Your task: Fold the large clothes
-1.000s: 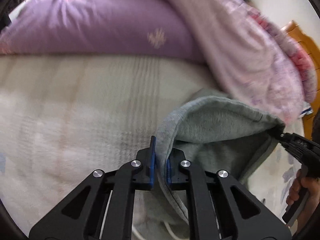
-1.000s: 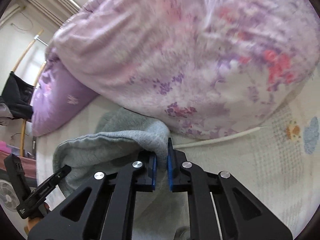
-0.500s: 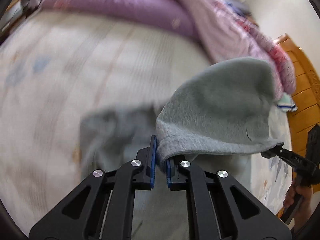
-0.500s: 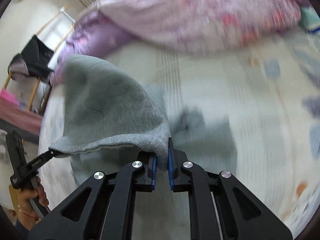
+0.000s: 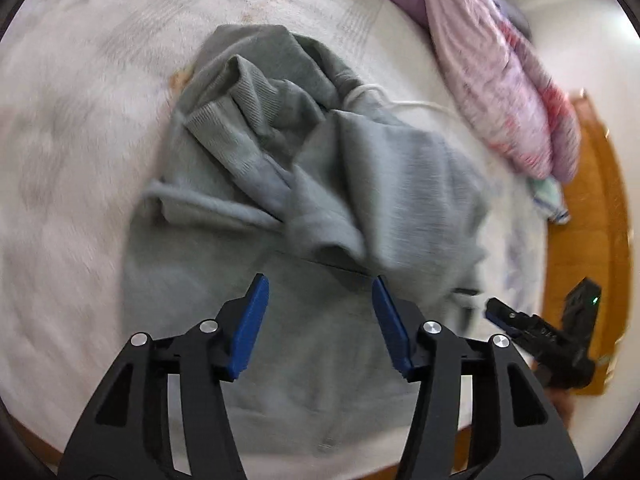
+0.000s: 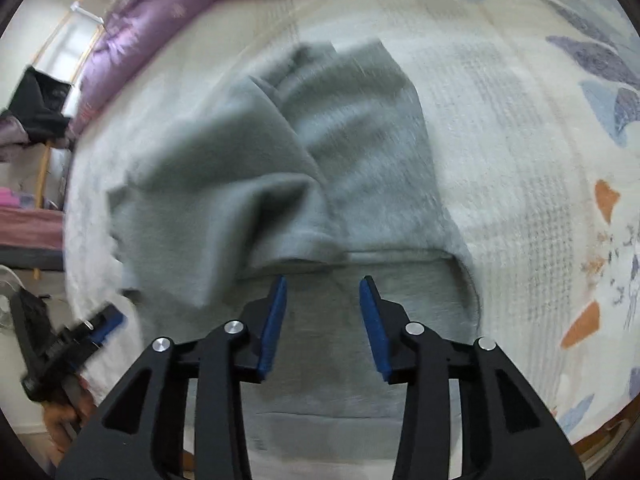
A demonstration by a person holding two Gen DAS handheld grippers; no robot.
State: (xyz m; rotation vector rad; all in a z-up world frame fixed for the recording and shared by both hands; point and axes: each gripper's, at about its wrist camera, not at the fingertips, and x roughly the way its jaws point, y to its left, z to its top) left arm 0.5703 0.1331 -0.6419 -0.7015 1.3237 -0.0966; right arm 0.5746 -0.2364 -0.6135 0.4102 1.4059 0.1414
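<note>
A grey hooded sweatshirt point(image 5: 320, 184) lies crumpled on the bed, its upper part folded down over its lower part; a white drawstring point(image 5: 404, 100) trails from it. It also shows in the right wrist view point(image 6: 352, 152). My left gripper point(image 5: 318, 300) is open and empty, just above the sweatshirt's near part. My right gripper point(image 6: 323, 300) is open and empty, over the same garment. The right gripper appears at the right of the left wrist view point(image 5: 540, 328); the left gripper shows at the lower left of the right wrist view point(image 6: 72, 344).
The bed has a pale patterned cover point(image 6: 540, 160). A pink flowered quilt point(image 5: 500, 72) and a purple pillow point(image 6: 132, 44) lie at the far side. A wooden bed frame point(image 5: 592, 208) stands at the right. A clothes rack with dark clothes point(image 6: 36, 104) is beyond the bed.
Both grippers held a fold of the sweatshirt, carried it back over the garment toward the near side, then opened and let it drop. The sweatshirt now lies folded over.
</note>
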